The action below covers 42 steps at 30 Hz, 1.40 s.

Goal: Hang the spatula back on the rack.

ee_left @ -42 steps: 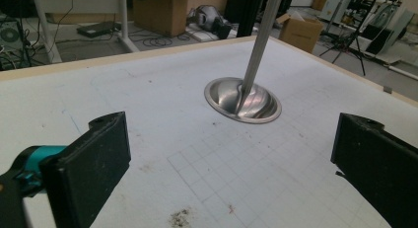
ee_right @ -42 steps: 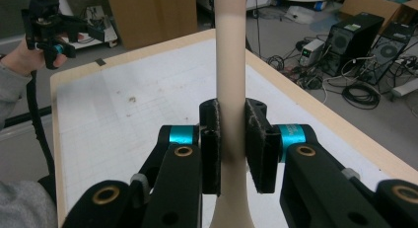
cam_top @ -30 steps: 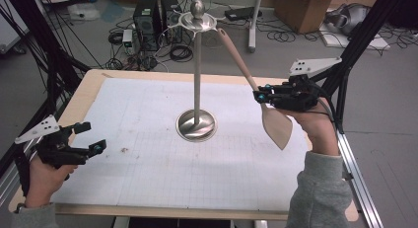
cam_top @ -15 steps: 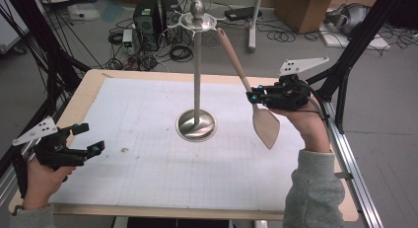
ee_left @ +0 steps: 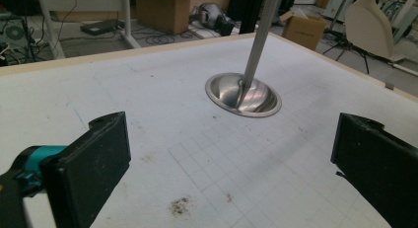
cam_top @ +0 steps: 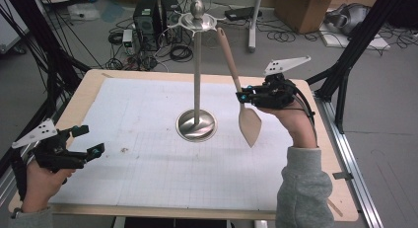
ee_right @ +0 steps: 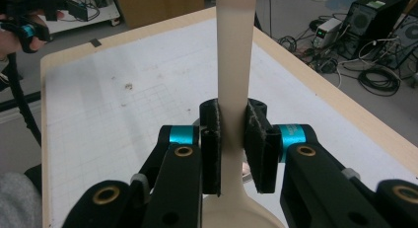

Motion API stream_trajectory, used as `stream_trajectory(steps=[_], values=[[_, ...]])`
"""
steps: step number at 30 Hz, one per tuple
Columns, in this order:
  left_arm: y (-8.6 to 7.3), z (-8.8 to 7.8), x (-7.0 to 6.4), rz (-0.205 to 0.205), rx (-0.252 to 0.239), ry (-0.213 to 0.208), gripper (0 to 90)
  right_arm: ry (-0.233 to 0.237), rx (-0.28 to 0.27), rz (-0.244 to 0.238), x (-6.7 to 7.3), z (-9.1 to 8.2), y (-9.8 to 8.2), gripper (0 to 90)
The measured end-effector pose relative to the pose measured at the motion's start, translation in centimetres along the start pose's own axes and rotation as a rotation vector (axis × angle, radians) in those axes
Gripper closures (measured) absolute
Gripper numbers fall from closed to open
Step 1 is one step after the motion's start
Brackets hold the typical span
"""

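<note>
In the high view, a metal stand [cam_top: 196,124] with a round base sits near the centre of the frame on the white gridded mat [cam_top: 148,173] that covers the wooden table [cam_top: 84,90]; its thin pole rises to a small dish and knob at the top centre of the picture. The right gripper [cam_top: 242,96], at the right of centre, holds a pale wooden spatula [cam_top: 249,127] by its handle, just above the blade. The handle slants up toward the stand's top dish, though whether its end actually hangs from the dish or only lies near it is hard to tell at this angle. The blade hangs below the gripper, clear of the mat. In the right gripper view the two black jaws press on either side of the handle [ee_right: 233,80], which runs straight up the middle of the frame. The left gripper [cam_top: 86,141] is at the lower left of the high view, well apart from the stand, with its jaws spread wide and nothing between them. In the left gripper view the stand's base [ee_left: 243,94] lies above centre, and a small dark smudge [ee_left: 180,206] marks the mat near the bottom.
</note>
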<state>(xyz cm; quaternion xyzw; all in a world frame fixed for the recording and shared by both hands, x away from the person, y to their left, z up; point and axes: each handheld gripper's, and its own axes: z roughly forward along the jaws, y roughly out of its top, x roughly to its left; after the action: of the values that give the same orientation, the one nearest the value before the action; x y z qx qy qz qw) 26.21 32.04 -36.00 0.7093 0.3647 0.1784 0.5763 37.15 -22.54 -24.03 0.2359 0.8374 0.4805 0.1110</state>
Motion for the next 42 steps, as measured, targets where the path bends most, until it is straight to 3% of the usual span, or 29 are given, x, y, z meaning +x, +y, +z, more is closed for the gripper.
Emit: stream_trajectory(steps=[24, 42], values=[[0.1, -0.5, -0.3, 0.007, -0.009, 0.005, 2.1, -0.040, 0.027, -0.017, 0.3, 4.0, 1.1, 78.4], [-0.2, -2.1, 0.0, -0.005, -0.022, 0.038, 2.1, -0.020, 0.001, -0.018, 0.1, 6.7, 1.9, 78.3]])
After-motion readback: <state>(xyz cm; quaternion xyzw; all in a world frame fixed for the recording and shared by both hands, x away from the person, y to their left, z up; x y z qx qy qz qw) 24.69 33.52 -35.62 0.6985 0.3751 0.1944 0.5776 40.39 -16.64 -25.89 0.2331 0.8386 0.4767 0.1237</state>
